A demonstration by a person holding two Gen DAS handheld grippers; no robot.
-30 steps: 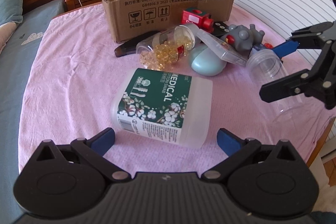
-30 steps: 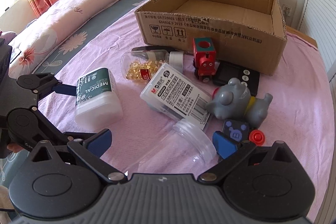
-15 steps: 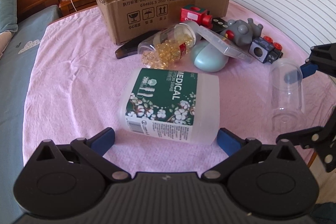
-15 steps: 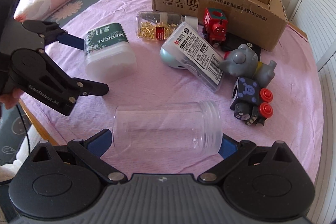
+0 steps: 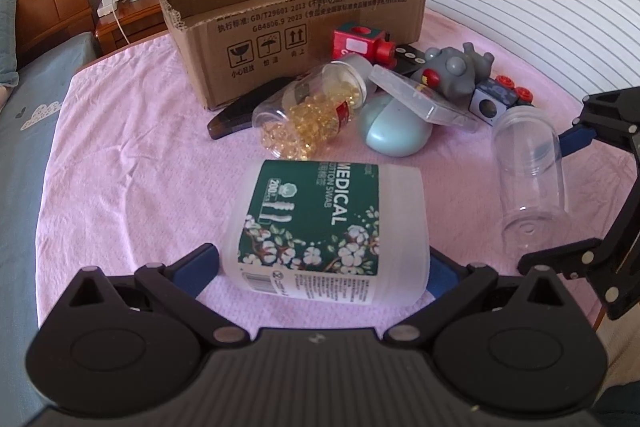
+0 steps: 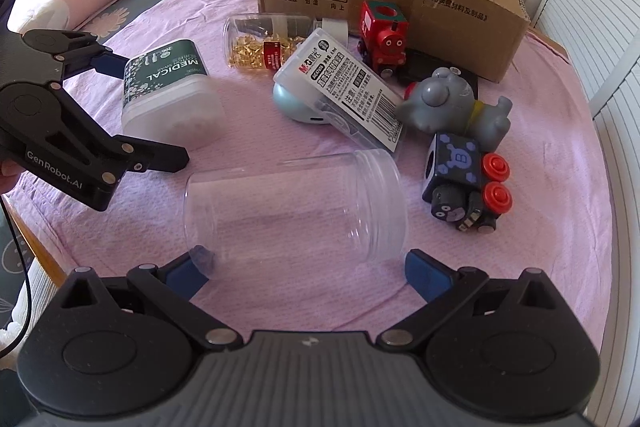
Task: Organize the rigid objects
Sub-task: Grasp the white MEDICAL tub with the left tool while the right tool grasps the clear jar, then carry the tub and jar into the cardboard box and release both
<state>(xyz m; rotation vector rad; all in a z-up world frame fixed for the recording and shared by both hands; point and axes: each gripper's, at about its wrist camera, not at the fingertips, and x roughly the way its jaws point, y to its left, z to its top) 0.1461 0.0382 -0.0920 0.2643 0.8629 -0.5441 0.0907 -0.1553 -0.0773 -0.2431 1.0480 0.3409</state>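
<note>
A white cotton-swab tub with a green label [image 5: 332, 227] lies on its side on the pink cloth. My left gripper [image 5: 322, 265] is open with its jaws on either side of the tub's near end. The tub also shows in the right wrist view [image 6: 168, 95]. An empty clear jar [image 6: 296, 207] lies on its side, and my right gripper [image 6: 306, 273] is open around its near side. The jar also shows in the left wrist view [image 5: 530, 179]. An open cardboard box [image 5: 296, 23] stands behind.
Between the box and the grippers lie a bottle of yellow capsules [image 5: 312, 111], a clear flat case [image 6: 344, 87] on a pale blue oval device [image 5: 394, 131], a red toy train [image 6: 382, 31], a grey toy animal [image 6: 452, 103] and a dark toy engine [image 6: 464, 187]. The bed edge is close on the right.
Both grippers have moved forward. The left one now has the swab tub between its jaws. The right one pulled back from the pile and now has the clear jar between its jaws.
</note>
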